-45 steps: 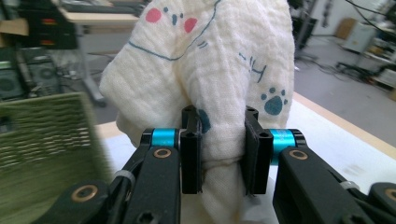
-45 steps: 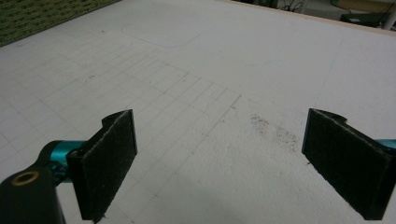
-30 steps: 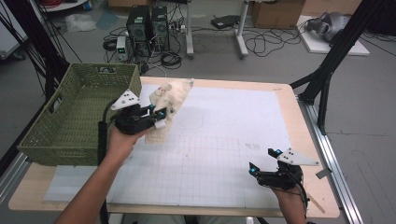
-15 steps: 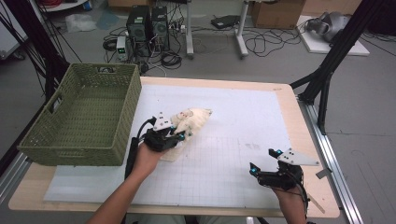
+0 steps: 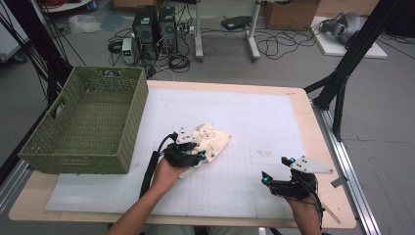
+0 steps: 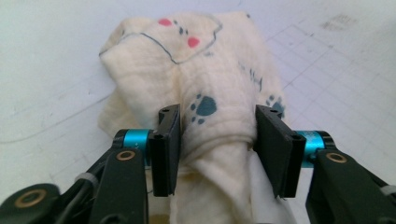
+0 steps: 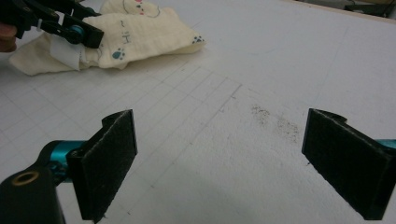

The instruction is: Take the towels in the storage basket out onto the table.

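- cloth: bunched, lying on the white mat near its middle, just right of the basket but apart from it.
- long axis running from the near-left end, at the left gripper, up and away to the far-right; far end spread wider, near end gathered into a narrow twist.
- cream, soft and wrinkled; in the left gripper view printed with teal paw marks, a dark outline of an animal face, and red dots near the far edge.
- a white tag or label patch at the near end, seen in the right gripper view.
- left gripper: jaws have just been opening; the twisted neck of the cloth sits between them, left pad close against the fold, right pad standing off with a gap, so released rather than clenched.
- left gripper low on the mat, pointing along the cloth toward the far-right.
- right gripper: well apart from the cloth, near the right front of the mat, jaws spread wide with nothing between them.
- faint dark smudge on the mat ahead of the right gripper.
- basket green, woven, at the table's left edge.
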Demonstrator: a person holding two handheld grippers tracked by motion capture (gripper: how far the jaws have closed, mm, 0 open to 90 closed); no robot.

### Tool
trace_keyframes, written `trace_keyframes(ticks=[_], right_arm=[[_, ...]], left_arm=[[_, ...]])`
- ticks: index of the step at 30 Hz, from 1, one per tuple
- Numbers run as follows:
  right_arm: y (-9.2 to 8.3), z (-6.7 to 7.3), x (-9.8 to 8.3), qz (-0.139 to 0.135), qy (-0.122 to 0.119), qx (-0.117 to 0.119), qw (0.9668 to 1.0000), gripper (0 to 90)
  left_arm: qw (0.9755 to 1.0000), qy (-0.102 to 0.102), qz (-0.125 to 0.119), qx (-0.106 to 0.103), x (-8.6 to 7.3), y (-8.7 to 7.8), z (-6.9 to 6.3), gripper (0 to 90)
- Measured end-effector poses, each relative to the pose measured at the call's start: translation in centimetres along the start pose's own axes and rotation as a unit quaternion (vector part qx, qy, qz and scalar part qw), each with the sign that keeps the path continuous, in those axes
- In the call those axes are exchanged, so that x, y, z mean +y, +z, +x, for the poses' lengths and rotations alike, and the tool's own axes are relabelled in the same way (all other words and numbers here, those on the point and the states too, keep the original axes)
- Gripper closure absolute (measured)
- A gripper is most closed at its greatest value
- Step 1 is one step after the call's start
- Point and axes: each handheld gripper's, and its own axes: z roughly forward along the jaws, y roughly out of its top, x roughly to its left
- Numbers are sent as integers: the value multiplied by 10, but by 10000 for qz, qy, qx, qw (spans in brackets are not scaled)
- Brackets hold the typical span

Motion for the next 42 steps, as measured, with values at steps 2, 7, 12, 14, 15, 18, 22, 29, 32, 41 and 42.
trace_keyframes(ticks=[2, 7, 12, 14, 15, 18, 22, 29, 32, 41, 42], right_arm=[[0, -1, -1, 17, -21, -4, 10000, 94], [-1, -1, -1, 4, 16, 29, 10000, 95], [0, -1, -1, -20, 41, 114, 9999, 95], [1, -1, -1, -2, 43, 119, 9999, 94], [2, -1, -2, 15, 33, 122, 9999, 95], [4, -1, -1, 51, 29, 134, 9999, 95], [6, 1, -1, 49, 44, 148, 9999, 95], [6, 1, -1, 39, 92, 133, 9999, 95], [6, 0, -2, 62, 98, 142, 9998, 95], [6, 1, -3, 82, 129, 123, 9998, 95], [7, 1, -3, 81, 112, 132, 9998, 95]], left_arm=[[9999, -67, -114, -71, 1, -3, 1, 462], [9986, -289, -399, -200, 1, -19, 9, 363], [9962, -357, -789, -118, -7, -44, 19, 287], [9951, -376, -912, -25, -11, -51, 24, 236], [9949, -371, -939, 55, -12, -54, 25, 209], [9945, -377, -975, 79, -16, -61, 29, 200], [9928, -378, -1135, 66, -21, -69, 36, 200], [9911, -406, -1264, 0, -27, -73, 41, 200], [9902, -421, -1328, 1, -27, -74, 42, 201], [9890, -412, -1421, 57, -30, -77, 44, 209], [9890, -416, -1417, 64, -30, -77, 44, 209]])
